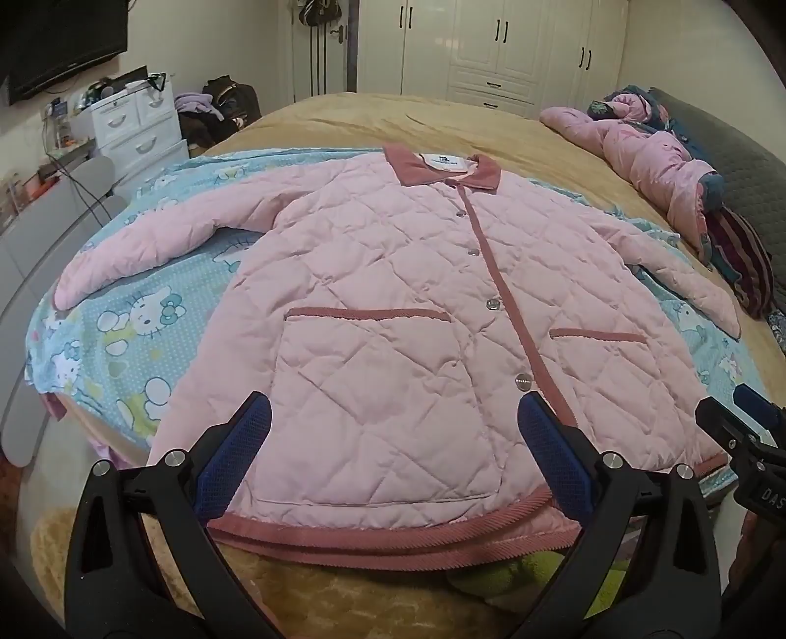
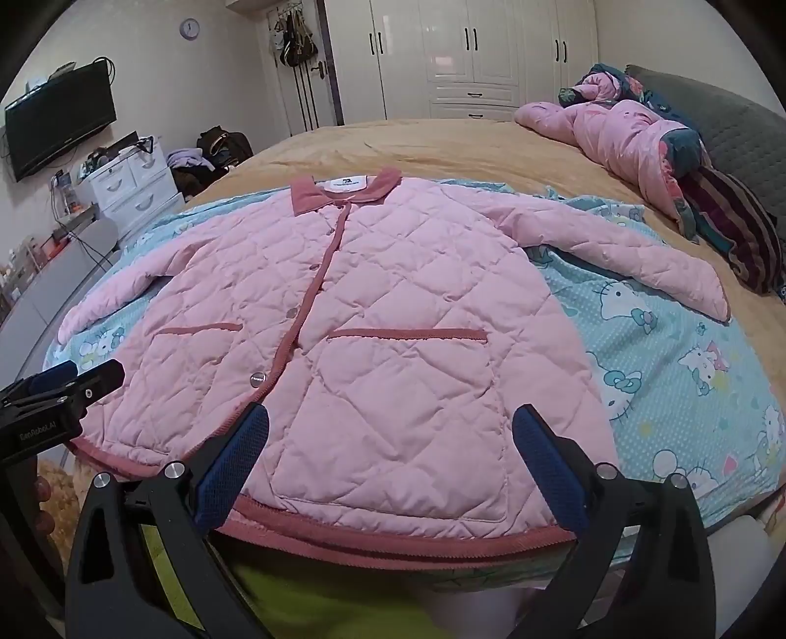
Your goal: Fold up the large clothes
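Tan bed cover (image 1: 442, 123) carries a cartoon-cat sheet (image 1: 147, 319) with the pink quilted jacket (image 1: 393, 304) spread flat, buttoned. Only the right wrist view shows a wall clock (image 2: 189, 28). Left tongs (image 1: 393, 418) and right tongs (image 2: 390, 427) gape wide, empty, above the hem.

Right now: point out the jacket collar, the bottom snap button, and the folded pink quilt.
jacket collar (image 1: 484, 173): left wrist view, on its right corduroy flap.
bottom snap button (image 2: 257, 379): right wrist view, on its face.
folded pink quilt (image 2: 624, 132): right wrist view, on its pink top.
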Demonstrator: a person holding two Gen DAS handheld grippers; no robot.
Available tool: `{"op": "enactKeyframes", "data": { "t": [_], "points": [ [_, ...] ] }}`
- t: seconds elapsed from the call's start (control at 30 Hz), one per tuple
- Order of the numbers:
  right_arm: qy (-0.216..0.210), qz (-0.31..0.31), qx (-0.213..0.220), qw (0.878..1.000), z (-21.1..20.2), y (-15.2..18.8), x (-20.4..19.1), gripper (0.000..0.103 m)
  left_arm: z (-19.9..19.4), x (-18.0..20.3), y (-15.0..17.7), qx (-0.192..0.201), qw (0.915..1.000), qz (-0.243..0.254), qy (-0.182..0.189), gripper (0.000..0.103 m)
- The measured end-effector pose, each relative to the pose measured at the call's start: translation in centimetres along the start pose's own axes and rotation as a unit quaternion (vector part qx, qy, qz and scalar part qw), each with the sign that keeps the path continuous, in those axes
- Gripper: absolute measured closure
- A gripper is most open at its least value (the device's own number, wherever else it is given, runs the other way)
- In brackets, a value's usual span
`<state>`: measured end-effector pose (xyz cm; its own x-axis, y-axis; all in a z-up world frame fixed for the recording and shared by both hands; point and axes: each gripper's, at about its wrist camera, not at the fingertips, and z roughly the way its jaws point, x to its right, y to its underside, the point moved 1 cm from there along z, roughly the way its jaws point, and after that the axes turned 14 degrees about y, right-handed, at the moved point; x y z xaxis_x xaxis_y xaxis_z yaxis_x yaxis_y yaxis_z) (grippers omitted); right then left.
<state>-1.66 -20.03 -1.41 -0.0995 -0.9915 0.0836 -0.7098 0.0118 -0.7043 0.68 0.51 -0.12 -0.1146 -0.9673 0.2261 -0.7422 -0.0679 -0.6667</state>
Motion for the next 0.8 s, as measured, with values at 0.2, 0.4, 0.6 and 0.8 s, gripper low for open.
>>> {"op": "enactKeyframes", "data": {
  "t": [0.2,0.4,0.6,0.8],
  "points": [
    [0.0,0.0,0.001,1.0,-0.04,0.06,0.08,0.004,-0.05,0.04,-0.03,0.002,1.0,0.002,-0.002,0.009],
    [0.001,0.0,-0.002,1.0,0.04,0.09,0.24,0.004,-0.17,0.02,0.01,0.002,1.0,0.002,-0.003,0.009],
    [0.003,0.003,-0.001,1.0,0.07,0.17,0.5,0.004,-0.35,-0.07,-0.17,0.007,1.0,0.004,-0.004,0.009],
    [0.003,0.0,0.0,1.0,0.01,0.3,0.62,0.004,-0.42,-0.07,-0.26,0.008,0.9999,0.005,-0.005,0.009]
  ]
}}
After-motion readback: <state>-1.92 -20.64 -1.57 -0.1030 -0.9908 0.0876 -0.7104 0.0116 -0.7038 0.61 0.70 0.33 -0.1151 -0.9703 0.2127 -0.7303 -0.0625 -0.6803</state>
